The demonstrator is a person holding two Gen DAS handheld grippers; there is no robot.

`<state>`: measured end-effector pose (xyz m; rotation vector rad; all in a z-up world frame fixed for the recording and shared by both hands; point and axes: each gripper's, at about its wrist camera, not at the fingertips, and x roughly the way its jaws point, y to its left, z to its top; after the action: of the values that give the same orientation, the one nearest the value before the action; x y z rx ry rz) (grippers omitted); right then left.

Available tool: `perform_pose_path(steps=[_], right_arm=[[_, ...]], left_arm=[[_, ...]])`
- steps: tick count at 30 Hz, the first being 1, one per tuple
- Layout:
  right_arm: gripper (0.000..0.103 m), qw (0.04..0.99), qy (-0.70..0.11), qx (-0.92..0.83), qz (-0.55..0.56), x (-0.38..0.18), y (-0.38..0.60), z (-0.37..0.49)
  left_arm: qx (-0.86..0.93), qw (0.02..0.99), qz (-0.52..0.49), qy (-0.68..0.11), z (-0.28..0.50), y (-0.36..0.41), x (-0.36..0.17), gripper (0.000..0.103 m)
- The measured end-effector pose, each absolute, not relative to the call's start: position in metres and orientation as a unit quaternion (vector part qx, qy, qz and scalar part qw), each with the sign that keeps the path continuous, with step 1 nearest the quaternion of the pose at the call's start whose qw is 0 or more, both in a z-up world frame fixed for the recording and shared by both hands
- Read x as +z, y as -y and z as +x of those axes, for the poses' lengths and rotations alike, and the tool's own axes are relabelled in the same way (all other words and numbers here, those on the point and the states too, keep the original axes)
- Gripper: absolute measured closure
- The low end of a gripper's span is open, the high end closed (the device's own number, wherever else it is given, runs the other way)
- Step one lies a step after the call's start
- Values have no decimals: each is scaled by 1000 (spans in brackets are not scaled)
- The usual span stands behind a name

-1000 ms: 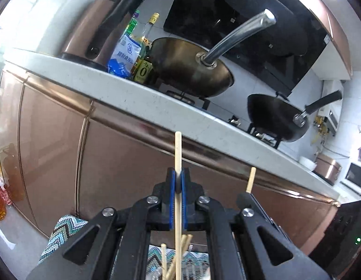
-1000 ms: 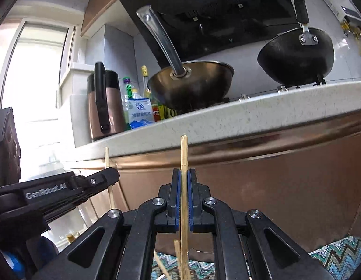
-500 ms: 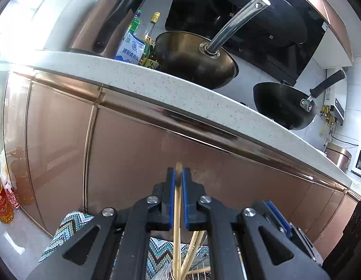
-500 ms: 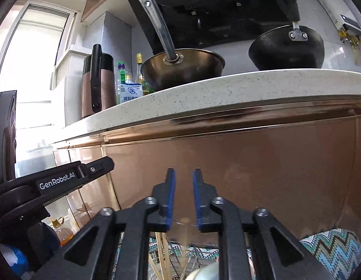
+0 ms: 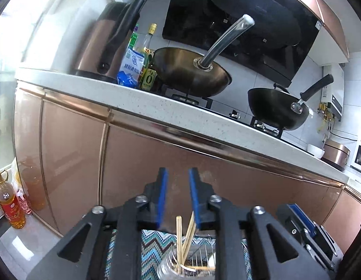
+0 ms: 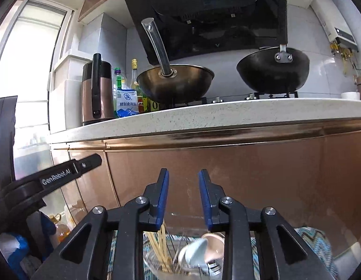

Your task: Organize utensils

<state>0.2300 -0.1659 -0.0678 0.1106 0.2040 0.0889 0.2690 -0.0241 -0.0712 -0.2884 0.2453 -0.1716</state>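
Several wooden chopsticks (image 5: 179, 238) stand in a clear glass jar (image 5: 167, 269) below my left gripper (image 5: 178, 175). Its jaws are opening and nothing is between the blue pads. In the right wrist view the same chopsticks (image 6: 160, 247) lean in the jar (image 6: 157, 267), beside a white spoon (image 6: 194, 249) and a wire rack (image 6: 182, 235). My right gripper (image 6: 183, 175) hovers above them, jaws opening, holding nothing. The left gripper (image 6: 63, 175) shows at the left edge of that view; the right gripper (image 5: 306, 226) shows at the lower right of the left wrist view.
A zigzag-patterned cloth (image 5: 154, 242) lies under the jar. Ahead are copper cabinet doors (image 6: 250, 175) under a white speckled counter (image 6: 227, 112). On it stand a kettle (image 6: 95, 93), bottles, a salt bag (image 6: 126, 105) and two woks (image 6: 175, 86). An oil bottle (image 5: 10, 205) stands at the left.
Both grippers let go of a chopstick each; the chopsticks dropped into the jar. Both sets of jaws opened, and both grippers pulled back.
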Motion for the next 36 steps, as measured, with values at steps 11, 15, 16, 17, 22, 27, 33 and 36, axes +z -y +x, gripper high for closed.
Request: perform_pose_path(steps=[11, 15, 16, 17, 22, 27, 33, 36], right_arm=[[75, 988, -151, 11, 27, -50, 161, 160], [75, 988, -152, 11, 16, -42, 159, 135], [74, 988, -153, 10, 14, -41, 158, 130], [73, 988, -153, 10, 12, -40, 158, 125], [67, 988, -155, 1, 13, -40, 159, 108], [66, 986, -166, 0, 14, -44, 165, 95], [66, 980, -196, 6, 24, -50, 177, 92], [66, 974, -222, 16, 31, -57, 179, 100]], left_arm=[[-79, 981, -121, -130, 194, 7, -44, 82], [-74, 982, -110, -135, 169, 0, -40, 79], [-74, 982, -109, -136, 165, -1, -39, 78], [-72, 982, -107, -136, 158, -4, -39, 76], [-65, 984, -98, -137, 138, -14, -38, 67], [-54, 983, -91, -151, 123, -25, -45, 63], [-43, 967, -80, -237, 132, -36, -73, 62], [-45, 957, -72, -277, 140, -38, -90, 62]])
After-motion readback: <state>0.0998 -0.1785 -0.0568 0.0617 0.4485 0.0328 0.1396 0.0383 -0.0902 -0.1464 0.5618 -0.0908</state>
